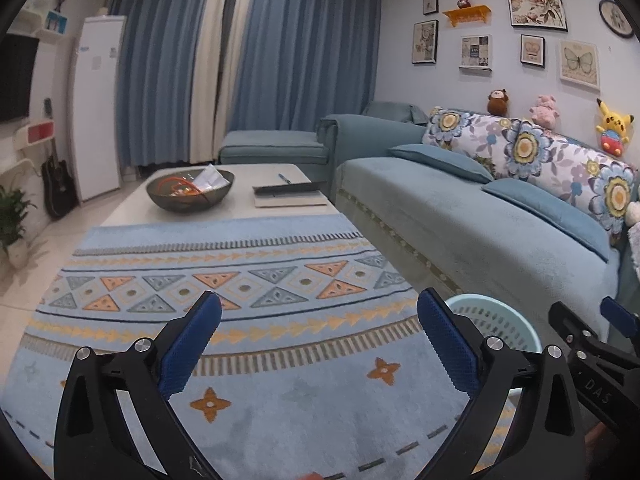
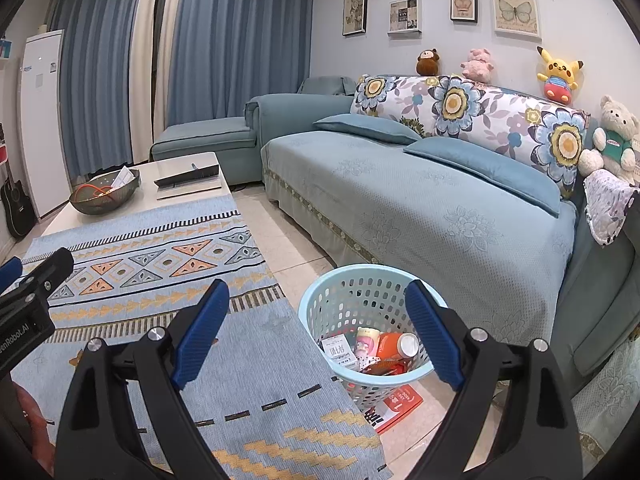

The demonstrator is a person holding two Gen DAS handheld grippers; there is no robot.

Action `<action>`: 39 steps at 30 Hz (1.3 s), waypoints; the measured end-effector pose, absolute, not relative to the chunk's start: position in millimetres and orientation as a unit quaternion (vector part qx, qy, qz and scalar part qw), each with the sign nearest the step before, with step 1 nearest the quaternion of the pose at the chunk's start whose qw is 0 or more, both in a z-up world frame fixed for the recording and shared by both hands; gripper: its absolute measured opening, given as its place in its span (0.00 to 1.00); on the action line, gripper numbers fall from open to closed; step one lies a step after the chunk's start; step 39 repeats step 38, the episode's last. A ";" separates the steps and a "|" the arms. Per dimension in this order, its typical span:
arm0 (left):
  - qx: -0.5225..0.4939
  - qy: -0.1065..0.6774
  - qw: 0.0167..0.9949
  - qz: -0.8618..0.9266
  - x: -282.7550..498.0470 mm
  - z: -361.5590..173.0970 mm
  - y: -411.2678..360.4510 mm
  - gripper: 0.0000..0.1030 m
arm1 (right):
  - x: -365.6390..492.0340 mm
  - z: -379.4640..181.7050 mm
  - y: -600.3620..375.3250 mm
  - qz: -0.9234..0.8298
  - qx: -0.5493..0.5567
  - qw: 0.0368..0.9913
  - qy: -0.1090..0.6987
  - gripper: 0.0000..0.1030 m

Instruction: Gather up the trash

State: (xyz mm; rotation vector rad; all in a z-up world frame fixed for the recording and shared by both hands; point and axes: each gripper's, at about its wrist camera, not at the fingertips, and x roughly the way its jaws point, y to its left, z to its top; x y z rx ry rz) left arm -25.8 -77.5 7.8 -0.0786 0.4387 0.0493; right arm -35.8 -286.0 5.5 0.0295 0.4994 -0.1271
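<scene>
Left gripper (image 1: 320, 328): black frame, blue ribbed pads, spread wide with nothing between them, above the rug.
Right gripper (image 2: 318, 320): same build, fingers wide apart and empty, just near of the basket.
Basket (image 2: 320, 304): pale blue round plastic, walls perforated with rows of holes, standing on the tiled floor between rug and sofa; its rim (image 1: 472, 300) shows at the right in the left wrist view.
Trash in basket: an orange bottle with a white cap (image 2: 396, 346), a pink-printed cup (image 2: 366, 340), a white carton with dark print (image 2: 338, 350), red wrappers below them.
Under basket: a red and white leaflet (image 2: 396, 404) lying flat on the tiles.
Rug (image 1: 248, 360): woven, light blue, bands of orange and grey triangles, dashed dark lines.
Sofa (image 2: 420, 200): teal textured cover, floral back cushions, plush toys along the top.
Coffee table (image 1: 240, 200): white, far left, carrying a dark mesh bowl (image 1: 190, 192) with orange cord and paper inside.
Room: blue curtains, framed pictures on the right wall.
</scene>
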 end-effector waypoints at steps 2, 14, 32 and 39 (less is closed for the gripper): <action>-0.034 0.215 0.976 0.029 -27.9 8.2 -80.0 0.92 | -36.3 4.6 -286.6 -0.063 0.016 0.967 0.247 0.83; -0.011 0.214 0.976 0.041 -28.2 10.6 -86.3 0.92 | -36.1 3.8 -291.6 -0.063 0.021 0.966 0.250 0.83; -0.017 0.225 0.973 0.053 -27.7 11.8 -83.9 0.93 | -35.2 4.3 -293.1 -0.064 0.022 0.965 0.252 0.83; -0.013 0.223 0.974 0.047 -26.8 13.2 -86.2 0.93 | -34.5 4.7 -293.0 -0.065 0.022 0.965 0.253 0.83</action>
